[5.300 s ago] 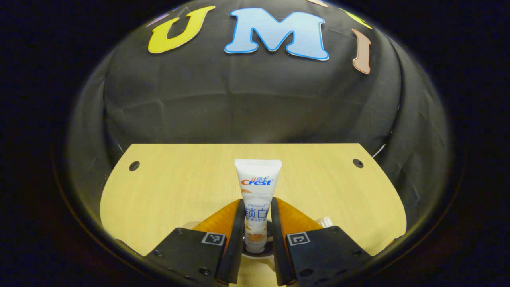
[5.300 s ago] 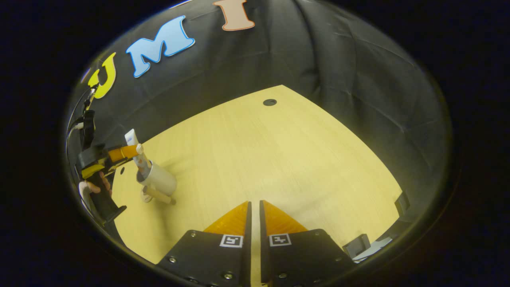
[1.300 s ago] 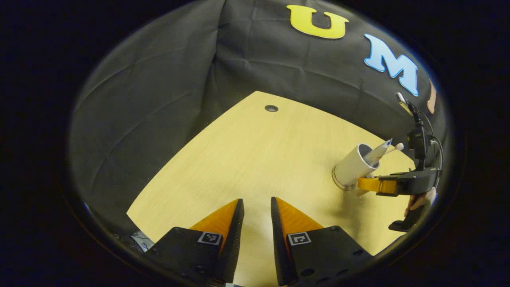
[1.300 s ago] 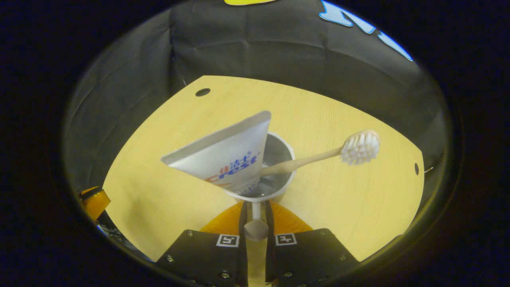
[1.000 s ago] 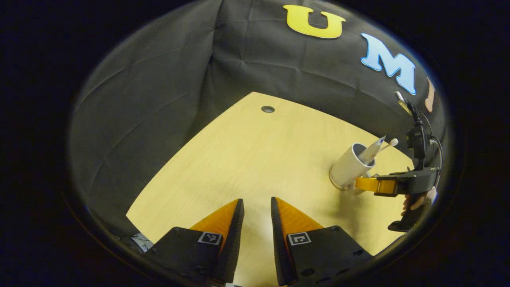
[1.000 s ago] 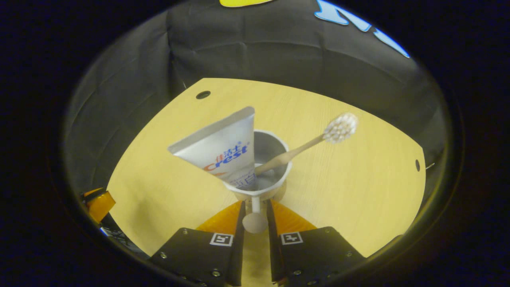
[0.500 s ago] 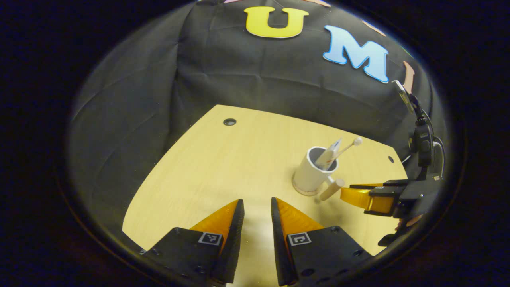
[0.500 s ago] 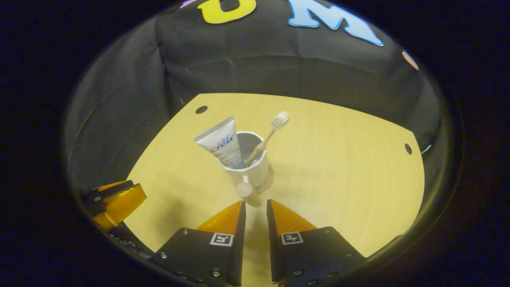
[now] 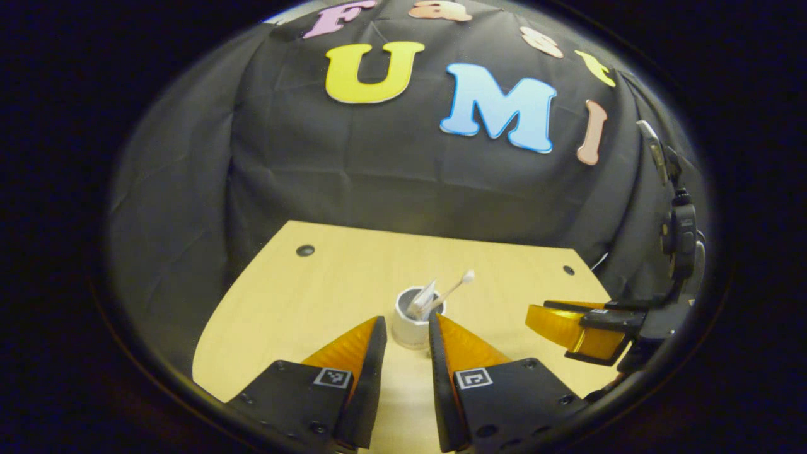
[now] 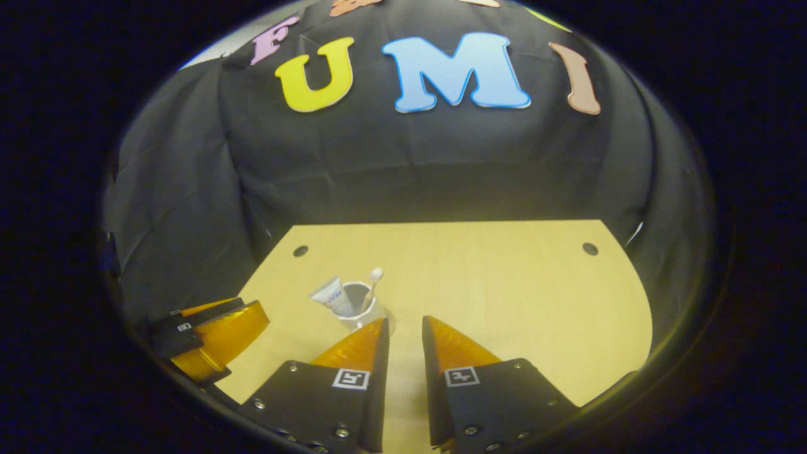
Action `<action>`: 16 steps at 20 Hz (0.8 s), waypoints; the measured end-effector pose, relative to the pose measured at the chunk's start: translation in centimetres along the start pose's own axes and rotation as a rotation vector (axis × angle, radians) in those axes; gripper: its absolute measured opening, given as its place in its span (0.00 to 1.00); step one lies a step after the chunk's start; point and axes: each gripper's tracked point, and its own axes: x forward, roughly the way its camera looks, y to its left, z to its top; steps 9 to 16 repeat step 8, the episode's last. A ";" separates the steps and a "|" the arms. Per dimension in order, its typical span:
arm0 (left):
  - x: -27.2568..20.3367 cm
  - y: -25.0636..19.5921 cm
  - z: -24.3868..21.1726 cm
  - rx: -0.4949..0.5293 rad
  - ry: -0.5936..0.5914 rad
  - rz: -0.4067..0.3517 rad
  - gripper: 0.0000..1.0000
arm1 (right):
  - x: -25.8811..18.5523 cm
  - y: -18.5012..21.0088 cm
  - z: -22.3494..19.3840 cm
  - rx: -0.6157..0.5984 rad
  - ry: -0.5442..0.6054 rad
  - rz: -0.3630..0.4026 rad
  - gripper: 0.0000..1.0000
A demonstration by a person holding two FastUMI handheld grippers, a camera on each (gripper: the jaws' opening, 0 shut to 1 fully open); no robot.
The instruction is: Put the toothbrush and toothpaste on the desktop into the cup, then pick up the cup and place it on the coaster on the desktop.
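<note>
A white cup (image 9: 411,325) stands upright on the wooden desktop (image 9: 302,302) with the toothpaste tube (image 9: 421,296) and the toothbrush (image 9: 452,288) leaning in it. It stands just past my left gripper (image 9: 406,323), which is open and holds nothing. In the right gripper view the cup (image 10: 362,313) is a little left of my right gripper (image 10: 404,323), also open and apart from it. The toothpaste (image 10: 330,294) and the toothbrush (image 10: 373,282) stick out of its top. A thin round edge at the cup's base looks like the coaster (image 10: 390,326).
The right gripper (image 9: 577,328) hovers over the desktop's right side in the left gripper view. The left gripper (image 10: 214,337) hangs at the left edge in the right gripper view. Small dark holes (image 10: 590,248) mark the desktop's far corners. Black cloth walls close the back and sides.
My right gripper has let go of the cup's handle and drawn back from it. Both grippers have pulled away and tilted up, so the cup looks smaller and farther off.
</note>
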 end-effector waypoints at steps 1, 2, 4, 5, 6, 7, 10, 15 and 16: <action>-0.4 -0.6 1.6 0.014 -0.026 -0.005 0.45 | -1.0 0.2 1.7 0.006 -0.039 0.007 0.28; -0.7 -1.1 3.1 0.026 -0.058 -0.011 0.45 | -2.1 0.4 3.3 0.015 -0.080 0.014 0.28; -1.8 -2.3 6.4 0.040 -0.130 -0.029 0.45 | -3.9 0.2 6.2 0.024 -0.173 0.020 0.28; -2.5 -2.8 8.2 0.048 -0.173 -0.033 0.45 | -4.8 0.0 7.5 0.025 -0.221 0.019 0.28; -3.2 -3.4 10.0 0.056 -0.225 -0.042 0.45 | -6.0 -0.3 8.4 0.022 -0.264 0.018 0.28; -4.0 -3.7 11.4 0.069 -0.260 -0.040 0.45 | -7.2 -0.3 9.5 0.015 -0.300 0.016 0.28; -4.7 -4.1 12.7 0.084 -0.296 -0.041 0.45 | -8.1 -0.5 10.4 0.003 -0.335 0.011 0.28; -4.7 -4.1 12.7 0.084 -0.296 -0.041 0.45 | -8.1 -0.5 10.4 0.003 -0.335 0.011 0.28; -4.7 -4.1 12.7 0.084 -0.296 -0.041 0.45 | -8.1 -0.5 10.4 0.003 -0.335 0.011 0.28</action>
